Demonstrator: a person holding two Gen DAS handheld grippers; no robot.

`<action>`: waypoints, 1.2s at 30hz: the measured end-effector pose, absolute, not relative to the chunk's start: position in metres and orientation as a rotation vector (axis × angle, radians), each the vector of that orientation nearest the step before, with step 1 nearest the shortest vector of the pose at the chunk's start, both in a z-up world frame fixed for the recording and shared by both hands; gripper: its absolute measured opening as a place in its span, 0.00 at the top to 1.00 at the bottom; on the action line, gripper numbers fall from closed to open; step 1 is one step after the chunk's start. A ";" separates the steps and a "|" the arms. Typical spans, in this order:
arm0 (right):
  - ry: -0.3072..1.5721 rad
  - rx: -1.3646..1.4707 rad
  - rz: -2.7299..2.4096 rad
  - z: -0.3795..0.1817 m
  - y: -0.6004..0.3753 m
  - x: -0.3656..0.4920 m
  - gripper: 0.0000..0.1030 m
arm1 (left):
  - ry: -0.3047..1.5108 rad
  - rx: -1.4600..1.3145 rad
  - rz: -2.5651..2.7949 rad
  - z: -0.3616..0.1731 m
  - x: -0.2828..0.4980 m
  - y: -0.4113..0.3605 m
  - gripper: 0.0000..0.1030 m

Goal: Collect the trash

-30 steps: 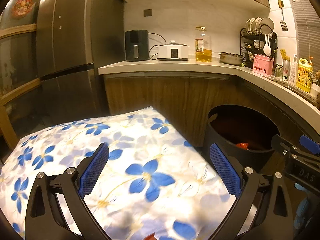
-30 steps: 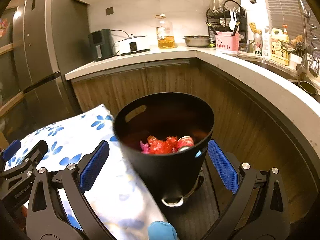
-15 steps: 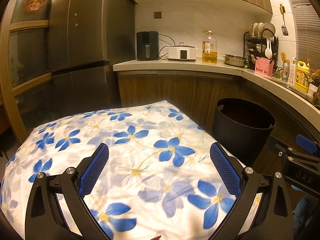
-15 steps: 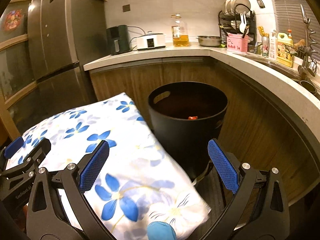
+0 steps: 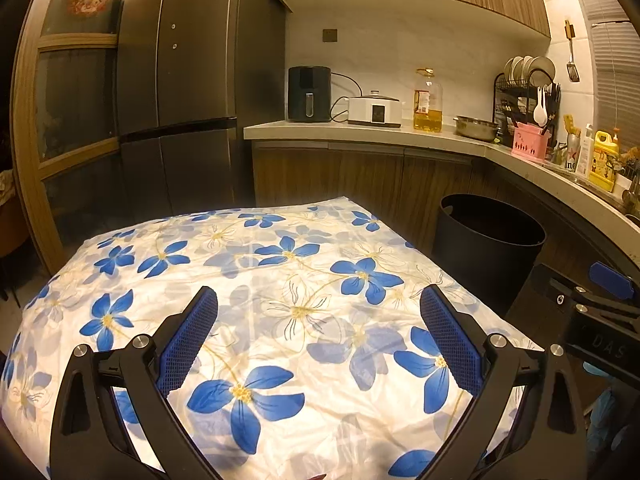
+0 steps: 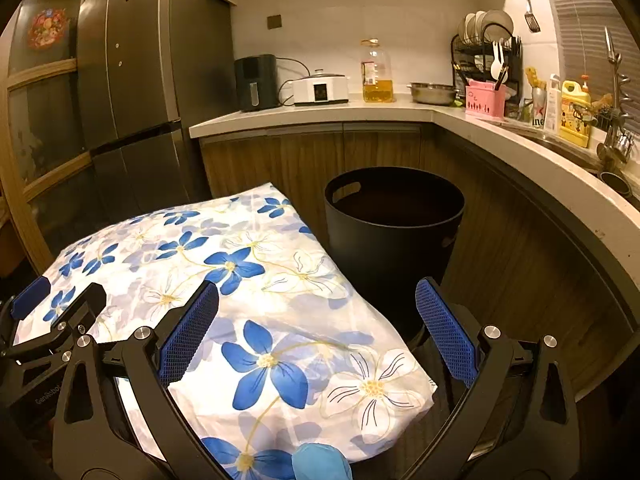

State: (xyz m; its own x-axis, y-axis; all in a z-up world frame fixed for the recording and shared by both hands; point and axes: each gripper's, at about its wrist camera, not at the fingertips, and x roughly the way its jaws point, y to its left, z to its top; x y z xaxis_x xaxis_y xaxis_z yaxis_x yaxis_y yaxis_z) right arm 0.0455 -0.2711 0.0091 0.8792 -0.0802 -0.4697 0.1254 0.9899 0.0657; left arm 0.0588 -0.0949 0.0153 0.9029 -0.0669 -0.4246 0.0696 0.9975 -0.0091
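Left wrist view: the left gripper (image 5: pixel 318 340) fills the lower frame, jaws spread wide and holding nothing, above a flowered tablecloth (image 5: pixel 256 280) that covers the surface across the middle of the frame. No loose trash shows on the cloth here. The black trash bin (image 5: pixel 486 252) stands right of centre, just past the cloth's far corner and against the wooden cabinets (image 5: pixel 360 176). Its inside reads dark. At the right edge sits part of the right gripper (image 5: pixel 600 312).

Right wrist view: the right gripper (image 6: pixel 316 332) occupies the lower frame, jaws likewise wide and empty, straddling the near corner of the tablecloth (image 6: pixel 248 280). The trash bin (image 6: pixel 394 232) sits at centre, touching or just beside the cloth's edge; which, I cannot tell. A cut-out handle shows in its upper left wall. A blue-gloved fingertip (image 6: pixel 320 466) shows at the bottom edge.

The bin looks like stiff, light plastic; its rim by the handle slot seems the surest place to take hold, as the smooth wall may slip.
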 end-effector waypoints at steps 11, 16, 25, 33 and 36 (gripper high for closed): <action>0.441 0.082 -0.108 0.016 -0.262 0.024 0.05 | 0.413 -0.020 -0.075 0.020 0.039 -0.087 0.06; 0.435 0.071 -0.107 0.017 -0.256 0.021 0.05 | 0.405 -0.031 -0.068 0.021 0.035 -0.080 0.06; 0.427 0.063 -0.105 0.018 -0.251 0.020 0.05 | 0.402 -0.029 -0.056 0.021 0.031 -0.075 0.06; 0.420 0.057 -0.105 0.019 -0.246 0.018 0.05 | 0.403 -0.029 -0.056 0.021 0.030 -0.074 0.06; 0.420 0.057 -0.104 0.019 -0.246 0.018 0.05 | 0.402 -0.027 -0.056 0.021 0.029 -0.074 0.06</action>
